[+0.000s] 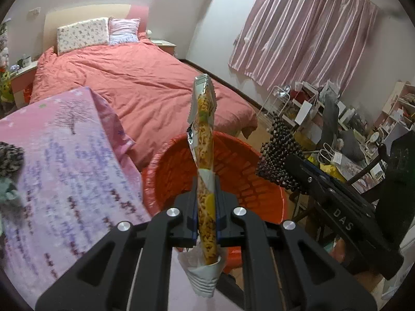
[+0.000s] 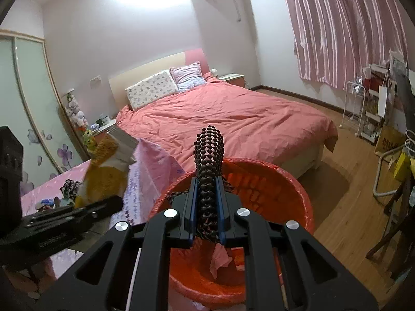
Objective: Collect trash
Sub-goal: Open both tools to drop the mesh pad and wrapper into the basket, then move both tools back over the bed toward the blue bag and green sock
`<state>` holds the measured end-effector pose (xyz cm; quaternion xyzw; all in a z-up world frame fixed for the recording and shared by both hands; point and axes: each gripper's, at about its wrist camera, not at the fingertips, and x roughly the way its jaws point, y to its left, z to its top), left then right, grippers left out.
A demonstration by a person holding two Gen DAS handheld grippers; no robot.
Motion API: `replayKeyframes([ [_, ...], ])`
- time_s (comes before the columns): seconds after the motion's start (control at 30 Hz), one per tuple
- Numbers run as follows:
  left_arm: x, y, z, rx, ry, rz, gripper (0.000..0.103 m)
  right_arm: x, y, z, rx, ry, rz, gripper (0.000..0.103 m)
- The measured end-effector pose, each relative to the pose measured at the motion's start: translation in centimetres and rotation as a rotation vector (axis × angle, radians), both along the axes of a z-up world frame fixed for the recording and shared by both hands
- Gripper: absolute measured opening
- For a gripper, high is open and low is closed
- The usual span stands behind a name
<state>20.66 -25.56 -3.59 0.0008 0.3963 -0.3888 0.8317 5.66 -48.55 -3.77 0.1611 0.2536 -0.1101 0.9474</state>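
Two grippers carry trash over a red bin.

Left gripper point(image 1: 206, 204) pinches a snack wrapper point(image 1: 205, 134); right gripper point(image 2: 207, 202) clamps a black mesh piece point(image 2: 208, 153), the red bin point(image 2: 298, 189) at twelve o'clock, ready for dropping.

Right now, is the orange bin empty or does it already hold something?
Not empty. In the right wrist view the orange bin, lined with a red bag, holds a crumpled pink scrap at the bottom. How much more lies beneath, cannot tell.

We carry two matte black grippers. On our left gripper point(image 1: 206, 202), four round silver screws cap the linkage arms, which have triangular cut-outs, and blue pads line the fingers. Our right gripper point(image 2: 206, 203) matches it; seen at three o'clock from the left camera, its side bears white letters, apparently "DAS".
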Motion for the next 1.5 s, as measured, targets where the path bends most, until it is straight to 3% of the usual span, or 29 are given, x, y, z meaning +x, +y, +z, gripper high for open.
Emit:
replayKeyframes([
  [0.07,0.6,-1.3,-0.9,0.027,0.004,-0.004,0.017,0.2,-0.7,-0.4,0.019,0.000,-0.001,0.014],
  [0.13,1.5,-2.2,-2.1,0.056,0.013,0.012,0.034,0.8,-1.3,-1.0,0.038,0.013,0.008,0.017],
  [0.3,2.4,-1.7,-3.3,0.097,0.025,0.059,0.047,1.6,-1.5,-2.7,0.065,0.061,-0.001,0.036],
  [0.33,2.5,-1.1,-3.4,0.106,0.021,0.070,0.050,1.4,-1.3,-2.8,0.061,0.060,0.000,0.045],
  [0.53,1.2,4.5,-2.3,0.149,-0.049,0.163,0.075,0.4,0.3,-1.9,-0.005,0.048,-0.005,0.073],
  [0.63,-0.2,8.6,-1.3,0.180,-0.101,0.228,0.082,0.4,1.6,-1.6,-0.010,0.053,0.025,0.078],
  [0.77,-1.7,16.4,-0.5,0.244,-0.164,0.365,0.084,0.3,4.9,-1.5,-0.039,0.058,0.079,0.084],
  [0.93,-1.9,26.6,-0.5,0.261,-0.131,0.578,0.085,0.4,9.6,-1.4,-0.087,0.067,0.172,0.084],
  [1.07,-0.7,34.0,-2.3,0.299,-0.076,0.754,0.084,0.8,13.8,-1.4,-0.123,0.085,0.250,0.084],
  [1.27,1.9,37.4,-6.7,0.315,0.065,0.754,0.061,1.6,18.8,-2.0,-0.120,0.122,0.339,0.084],
  [1.37,2.3,37.7,-6.7,0.357,0.022,0.772,0.048,2.4,21.0,-2.6,-0.121,0.146,0.372,0.081],
  [1.5,3.4,39.2,-6.7,0.352,0.032,0.798,0.048,4.1,23.1,-3.5,-0.111,0.185,0.405,0.067],
])
